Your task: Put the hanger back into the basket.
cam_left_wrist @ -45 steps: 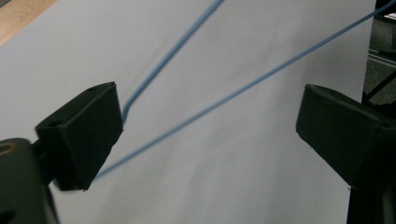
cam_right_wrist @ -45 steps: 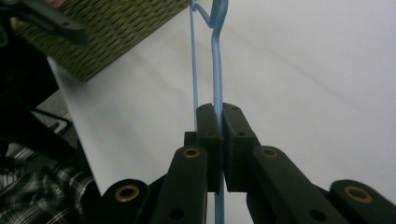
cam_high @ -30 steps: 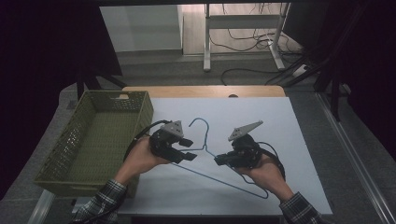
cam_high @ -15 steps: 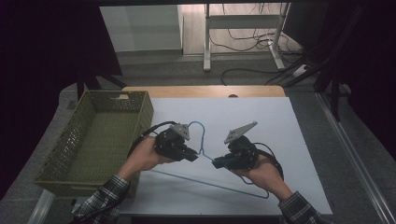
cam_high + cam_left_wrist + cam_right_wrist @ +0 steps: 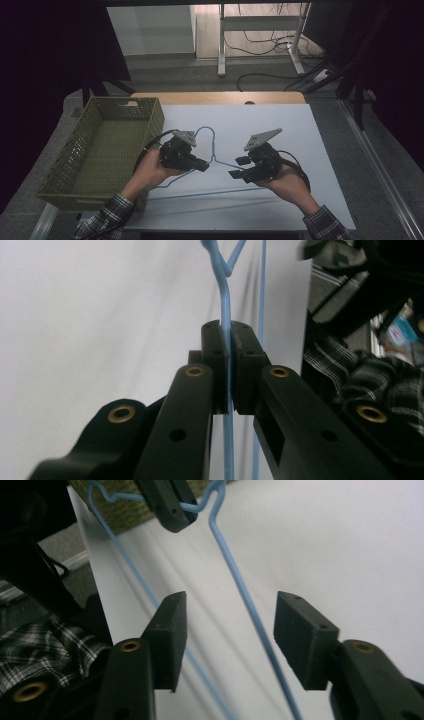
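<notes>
Gripping the blue wire hanger (image 5: 212, 150) near its neck, the left gripper (image 5: 200, 165) has its fingers clamped tight on the wire above the white table (image 5: 310, 135). The right gripper (image 5: 239, 167) has just been opening, its fingers apart around the wire without touching. A green basket (image 5: 90, 150) sits empty at the left.

A white sheet (image 5: 310, 150) covers the table, and a strip of brown wood (image 5: 220, 98) shows at its far edge. The floor (image 5: 200, 67) behind is grey. A white metal stand (image 5: 260, 35) is on it, with black cables (image 5: 270, 75) lying around its legs. A pale wall panel (image 5: 150, 30) stands at the back. Both sides of the room are very dark.
</notes>
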A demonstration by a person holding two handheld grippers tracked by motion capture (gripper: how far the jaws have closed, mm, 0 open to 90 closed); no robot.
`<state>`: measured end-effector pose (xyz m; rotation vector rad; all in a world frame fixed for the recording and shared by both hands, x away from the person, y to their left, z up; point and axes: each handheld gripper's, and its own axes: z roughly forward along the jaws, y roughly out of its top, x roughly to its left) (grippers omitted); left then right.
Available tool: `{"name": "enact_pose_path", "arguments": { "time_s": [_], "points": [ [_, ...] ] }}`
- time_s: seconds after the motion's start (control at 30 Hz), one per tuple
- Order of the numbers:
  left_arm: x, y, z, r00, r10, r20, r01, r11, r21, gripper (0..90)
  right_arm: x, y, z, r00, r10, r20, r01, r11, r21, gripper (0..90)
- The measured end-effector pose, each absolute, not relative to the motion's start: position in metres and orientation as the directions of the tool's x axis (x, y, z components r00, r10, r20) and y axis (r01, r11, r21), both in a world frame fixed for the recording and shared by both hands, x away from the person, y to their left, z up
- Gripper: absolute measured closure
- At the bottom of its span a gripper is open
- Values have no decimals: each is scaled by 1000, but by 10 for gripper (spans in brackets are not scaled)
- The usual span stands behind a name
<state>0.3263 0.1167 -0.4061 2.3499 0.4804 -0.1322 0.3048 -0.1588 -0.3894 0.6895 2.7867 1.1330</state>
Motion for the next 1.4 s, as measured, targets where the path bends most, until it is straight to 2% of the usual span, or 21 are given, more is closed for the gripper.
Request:
{"name": "enact_pose_path", "arguments": {
  "time_s": [0.03, 0.1, 0.13, 0.2, 0.3, 0.5, 0.8, 0.97, 1.4],
  "points": [
    [327, 119, -405, 915, 332, -229, 398, -657, 640, 871, 301, -164, -383, -894, 437, 102, 378, 611, 695, 369],
    [328, 121, -404, 903, 348, -251, 425, -641, 639, 872, 297, -169, -378, -892, 442, 93, 371, 598, 710, 305],
    [328, 122, -403, 897, 365, -248, 434, -631, 643, 872, 297, -169, -378, -892, 442, 93, 371, 598, 710, 305],
    [329, 126, -400, 887, 385, -255, 453, -616, 645, 871, 293, -176, -375, -887, 452, 89, 373, 590, 716, 205],
    [331, 132, -395, 870, 419, -259, 478, -593, 648, 871, 289, -183, -377, -870, 488, 73, 388, 583, 714, 124],
    [336, 151, -380, 835, 486, -258, 518, -539, 664, 871, 285, -196, -386, -843, 535, 58, 411, 570, 711, 43],
    [337, 191, -354, 785, 576, -227, 539, -455, 708, 871, 279, -213, -399, -807, 582, 101, 458, 509, 729, 28],
    [337, 226, -343, 741, 644, -190, 549, -417, 724, 872, 277, -228, -412, -773, 620, 131, 492, 457, 741, 30],
    [333, 305, -343, 615, 771, -167, 582, -300, 756, 872, 271, -249, -433, -737, 653, 176, 539, 410, 736, 40]
  ]
}}
